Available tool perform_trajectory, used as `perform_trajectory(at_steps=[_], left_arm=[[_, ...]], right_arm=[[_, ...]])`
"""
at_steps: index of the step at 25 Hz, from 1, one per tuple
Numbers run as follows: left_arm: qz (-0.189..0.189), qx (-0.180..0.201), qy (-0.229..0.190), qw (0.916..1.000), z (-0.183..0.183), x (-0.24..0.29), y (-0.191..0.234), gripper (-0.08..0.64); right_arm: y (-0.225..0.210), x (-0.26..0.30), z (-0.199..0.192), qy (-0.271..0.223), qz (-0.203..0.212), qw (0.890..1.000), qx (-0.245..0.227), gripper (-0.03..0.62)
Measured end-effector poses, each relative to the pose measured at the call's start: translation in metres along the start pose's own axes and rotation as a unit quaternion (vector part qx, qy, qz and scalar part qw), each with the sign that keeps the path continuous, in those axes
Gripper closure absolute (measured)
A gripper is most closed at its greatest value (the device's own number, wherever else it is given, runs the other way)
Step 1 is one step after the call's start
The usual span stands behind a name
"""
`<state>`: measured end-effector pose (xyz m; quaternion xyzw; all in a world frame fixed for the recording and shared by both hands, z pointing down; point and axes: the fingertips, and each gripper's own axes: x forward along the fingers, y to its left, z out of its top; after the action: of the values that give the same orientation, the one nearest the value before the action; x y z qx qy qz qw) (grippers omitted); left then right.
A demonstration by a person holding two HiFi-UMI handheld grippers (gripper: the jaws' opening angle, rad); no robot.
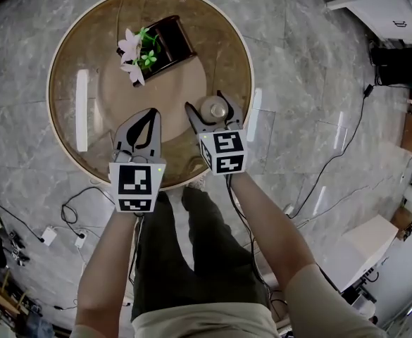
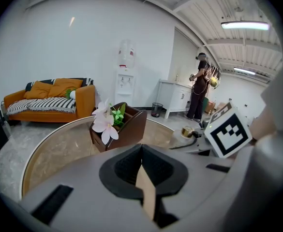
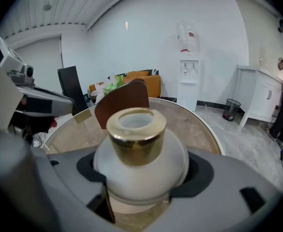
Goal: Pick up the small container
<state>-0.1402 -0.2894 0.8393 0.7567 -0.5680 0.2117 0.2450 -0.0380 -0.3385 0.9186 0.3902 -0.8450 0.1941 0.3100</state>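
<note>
Over the round table (image 1: 103, 97), head view: we see the right gripper (image 1: 207, 103) clamped on the small container (image 1: 215, 108), a white round body with a gold neck, one jaw on each side of it. The left gripper (image 1: 148, 115) sits just left of the right one, jaws pressed together, nothing in them. A wooden box (image 1: 174, 39) with flowers (image 1: 132, 53) is ahead of both grippers, apart from the container. Left gripper view: jaws meet at the tips, empty. Box and flowers are ahead, the container is off to the right in the other gripper's jaws, and an orange sofa (image 2: 52, 96) and water dispenser (image 2: 126, 76) are far ahead by the wall. Right gripper view: the container fills the gap, dark pads (image 3: 199, 172) touching its white body on both sides, gold neck up, box just behind it. We cannot tell if it is off the tabletop.
</note>
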Motion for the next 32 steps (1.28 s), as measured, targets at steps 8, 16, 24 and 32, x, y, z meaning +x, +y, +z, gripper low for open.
perform_trajectory(at_steps=[8,16,24,32], left_arm=[[-0.004,0.033,-0.02,0.9992,0.064,-0.055,-0.002,0.554],[-0.008,0.056,-0.057,0.9968,0.169,-0.14,-0.01,0.554],[-0.004,0.088,-0.096,0.9916,0.258,-0.235,-0.031,0.554],[-0.001,0.123,-0.127,0.9842,0.314,-0.311,-0.055,0.554]], right_arm=[[0.019,-0.082,0.091,-0.041,0.017,0.999,-0.007,0.252],[0.047,-0.196,0.21,-0.078,0.033,0.996,-0.004,0.253],[0.079,-0.31,0.302,-0.114,0.054,0.991,-0.036,0.253],[0.099,-0.396,0.359,-0.14,0.062,0.986,-0.07,0.253]])
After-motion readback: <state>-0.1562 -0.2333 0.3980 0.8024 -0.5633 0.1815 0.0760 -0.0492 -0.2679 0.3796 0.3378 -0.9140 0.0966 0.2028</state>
